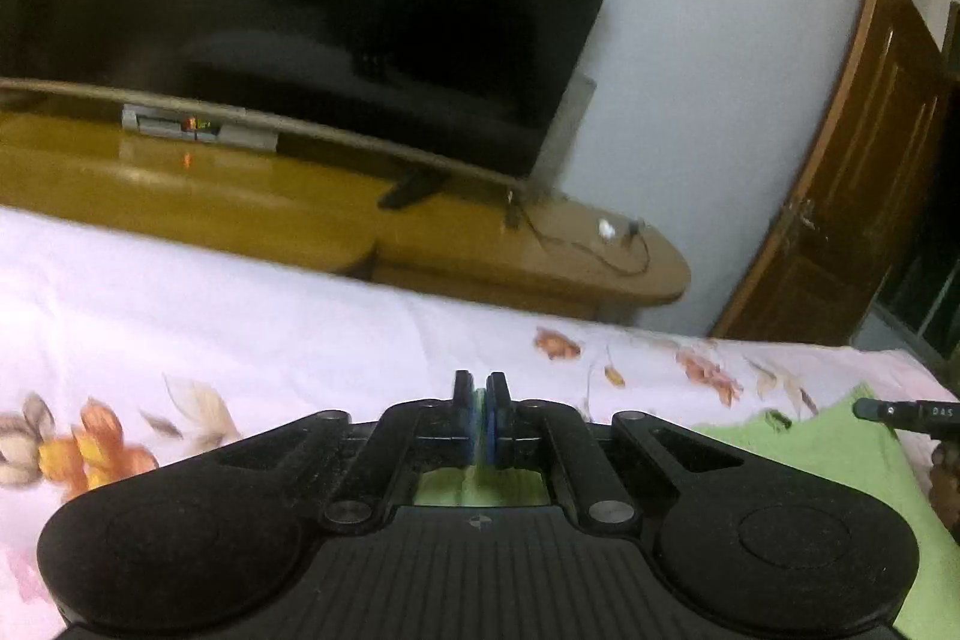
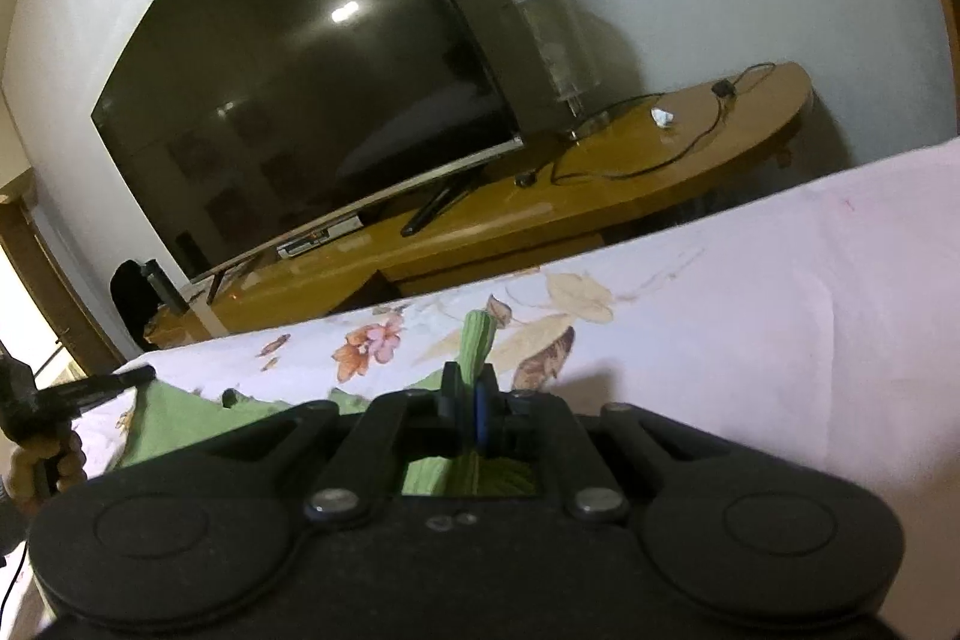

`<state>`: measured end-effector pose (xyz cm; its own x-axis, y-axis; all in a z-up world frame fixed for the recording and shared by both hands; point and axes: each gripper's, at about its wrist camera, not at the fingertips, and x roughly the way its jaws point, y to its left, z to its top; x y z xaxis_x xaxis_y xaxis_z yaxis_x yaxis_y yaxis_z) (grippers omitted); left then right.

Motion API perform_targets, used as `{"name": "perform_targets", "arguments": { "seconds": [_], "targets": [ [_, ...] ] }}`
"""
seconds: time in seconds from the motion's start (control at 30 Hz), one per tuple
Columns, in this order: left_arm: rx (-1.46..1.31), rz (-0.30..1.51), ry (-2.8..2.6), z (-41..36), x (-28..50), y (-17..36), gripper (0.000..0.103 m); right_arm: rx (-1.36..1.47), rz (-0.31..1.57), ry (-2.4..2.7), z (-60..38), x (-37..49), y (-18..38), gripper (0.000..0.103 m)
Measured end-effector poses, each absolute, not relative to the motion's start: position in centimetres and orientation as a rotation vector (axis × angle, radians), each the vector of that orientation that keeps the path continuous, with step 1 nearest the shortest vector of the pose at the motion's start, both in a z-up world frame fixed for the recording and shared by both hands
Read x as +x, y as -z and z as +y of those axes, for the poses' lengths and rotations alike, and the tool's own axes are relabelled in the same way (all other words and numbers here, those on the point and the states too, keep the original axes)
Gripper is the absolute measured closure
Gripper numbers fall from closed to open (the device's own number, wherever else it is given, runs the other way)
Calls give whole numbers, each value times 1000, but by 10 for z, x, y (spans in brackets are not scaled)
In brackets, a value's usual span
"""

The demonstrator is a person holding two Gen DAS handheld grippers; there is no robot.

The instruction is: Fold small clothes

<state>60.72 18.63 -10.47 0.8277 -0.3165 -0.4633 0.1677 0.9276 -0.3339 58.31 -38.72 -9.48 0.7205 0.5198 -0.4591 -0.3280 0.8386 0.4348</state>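
Note:
A small light-green garment (image 1: 828, 451) lies on the floral bedsheet (image 1: 240, 316). In the left wrist view my left gripper (image 1: 480, 383) is shut, with a thin fold of the green cloth pinched between its pads. More green shows under the jaws. The other gripper's tip (image 1: 900, 409) reaches in at the right edge over the garment. In the right wrist view my right gripper (image 2: 471, 381) is shut on a strip of the green garment (image 2: 477, 334) that sticks up past the fingertips. The left gripper (image 2: 102, 383) and the hand (image 2: 48, 463) holding it sit at the far left.
Beyond the bed's far edge stands a low wooden cabinet (image 2: 600, 196) bearing a large dark television (image 2: 312, 64), cables and a small white object (image 2: 663, 117). A brown wooden door (image 1: 852, 184) stands at the right in the left wrist view.

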Motion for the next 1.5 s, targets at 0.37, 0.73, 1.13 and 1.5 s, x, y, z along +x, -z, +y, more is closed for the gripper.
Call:
{"name": "perform_targets", "arguments": {
  "seconds": [0.37,0.73,1.13,1.5],
  "targets": [
    [-70,677,276,157,615,115,73,317,706,-483,-382,587,112,92],
    [-214,381,274,179,580,90,100,244,503,-534,-377,563,74,98],
    [-74,539,-38,170,597,91,36,200,637,-278,-378,585,99,73],
    [162,642,193,2,534,105,34,-83,691,-588,-264,504,85,72]
  ]
}}
